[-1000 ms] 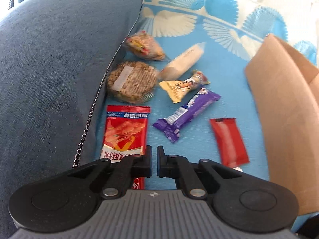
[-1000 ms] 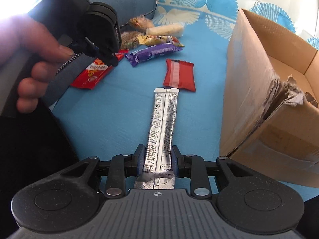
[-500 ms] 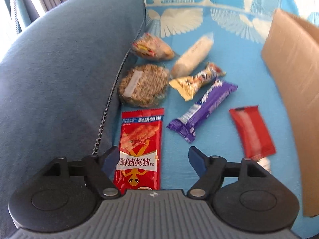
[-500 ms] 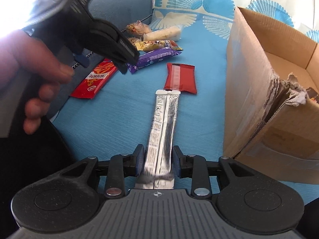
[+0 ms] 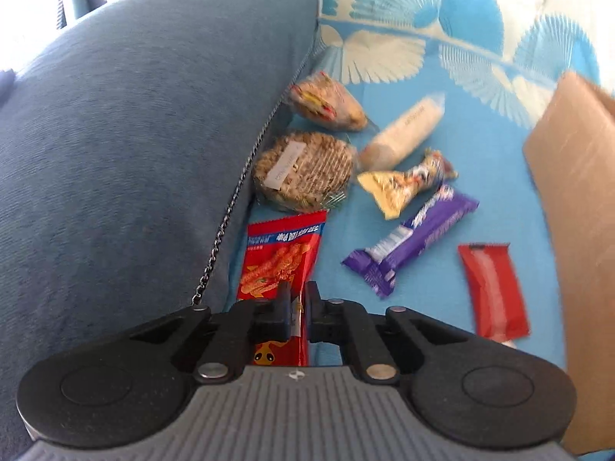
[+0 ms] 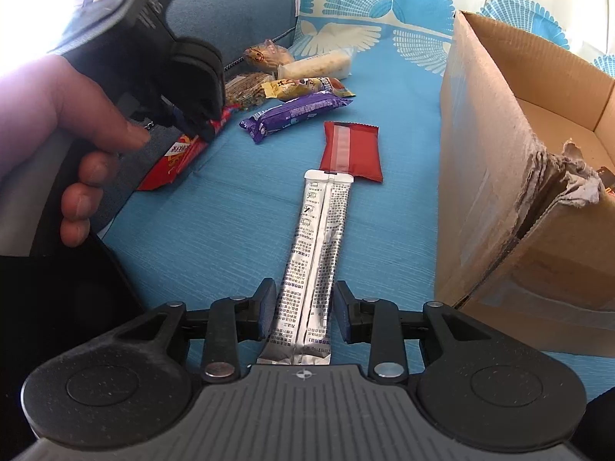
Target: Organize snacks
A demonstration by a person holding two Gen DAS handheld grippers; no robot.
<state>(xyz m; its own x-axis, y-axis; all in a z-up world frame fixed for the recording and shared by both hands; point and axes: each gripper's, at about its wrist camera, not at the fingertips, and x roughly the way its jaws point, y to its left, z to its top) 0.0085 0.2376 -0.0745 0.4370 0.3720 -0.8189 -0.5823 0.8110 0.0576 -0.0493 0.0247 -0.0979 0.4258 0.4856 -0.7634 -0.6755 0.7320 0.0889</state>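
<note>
My left gripper [image 5: 296, 299] is shut on the red snack packet [image 5: 282, 253] that lies by the sofa arm; the packet's near end is pinched between its jaws. From the right wrist view the left gripper [image 6: 207, 123] shows clamped on the same red packet [image 6: 173, 161]. My right gripper [image 6: 305, 309] straddles a long silver stick sachet [image 6: 317, 253] lying on the blue cover; both jaws stand slightly apart from the sachet's sides. A cardboard box [image 6: 480, 176] stands open on the right.
On the blue cover lie a purple bar [image 5: 411, 240], a dark red packet [image 5: 494, 288], a yellow wrapped candy [image 5: 407, 182], a white roll [image 5: 403, 130], a round cracker pack [image 5: 303, 171] and a clear bag [image 5: 326, 101]. The blue sofa arm [image 5: 134, 134] rises on the left.
My left gripper, open half a second ago, has closed on the red snack packet. My right gripper's jaws have opened slightly around the silver sachet.
</note>
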